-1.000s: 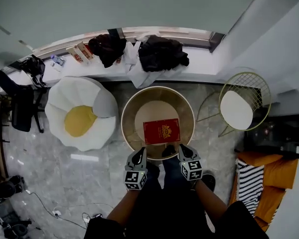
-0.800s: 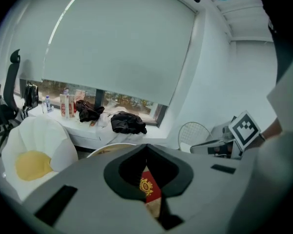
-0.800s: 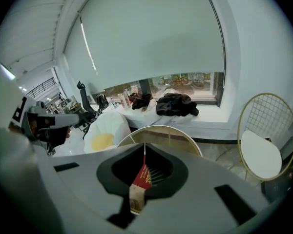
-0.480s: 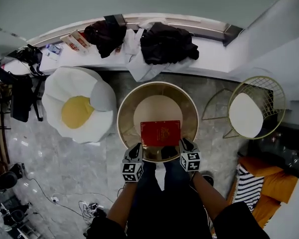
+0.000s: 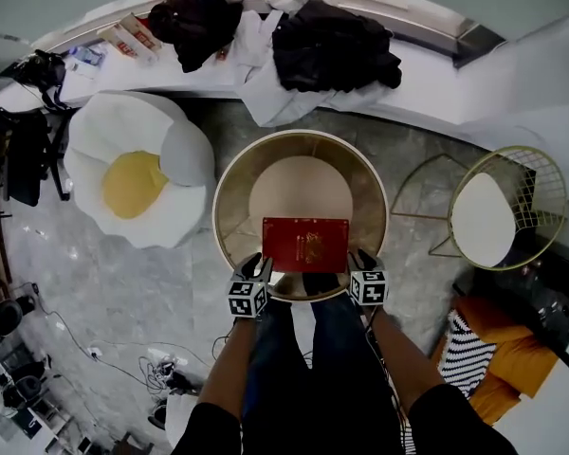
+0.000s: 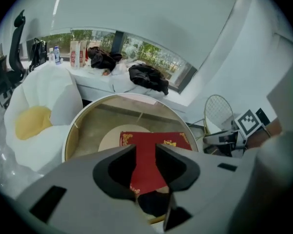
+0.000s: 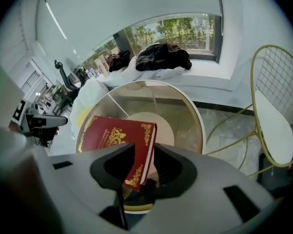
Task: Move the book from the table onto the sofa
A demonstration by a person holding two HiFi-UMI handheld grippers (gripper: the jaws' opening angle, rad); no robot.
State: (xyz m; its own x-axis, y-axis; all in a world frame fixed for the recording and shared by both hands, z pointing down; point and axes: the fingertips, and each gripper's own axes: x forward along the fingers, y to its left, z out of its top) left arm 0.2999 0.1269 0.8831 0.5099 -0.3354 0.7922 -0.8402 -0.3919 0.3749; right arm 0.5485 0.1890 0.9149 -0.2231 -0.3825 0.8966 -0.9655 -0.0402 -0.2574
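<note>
A red book (image 5: 305,245) with gold print lies flat on the near half of a round glass table with a gold rim (image 5: 216,211). My left gripper (image 5: 256,263) hangs at the book's near left corner and my right gripper (image 5: 360,257) at its near right corner. Both point steeply down. In the left gripper view the left gripper (image 6: 145,152) has its jaws opening, and the book (image 6: 156,139) shows through the gap beyond them. In the right gripper view the right gripper (image 7: 144,152) is opening too, with the book's (image 7: 115,133) near corner in the gap and no pad touching it.
A white egg-shaped soft seat with a yellow centre (image 5: 133,183) stands left of the table. A gold wire chair (image 5: 498,218) is on the right, an orange sofa with a striped cushion (image 5: 503,368) at the lower right. Dark clothes (image 5: 332,45) lie on the window ledge. Cables (image 5: 161,377) trail on the floor.
Both grippers have sunk from in front of the person's body to the table's near edge and now stand at the book's near corners. The book has not moved.
</note>
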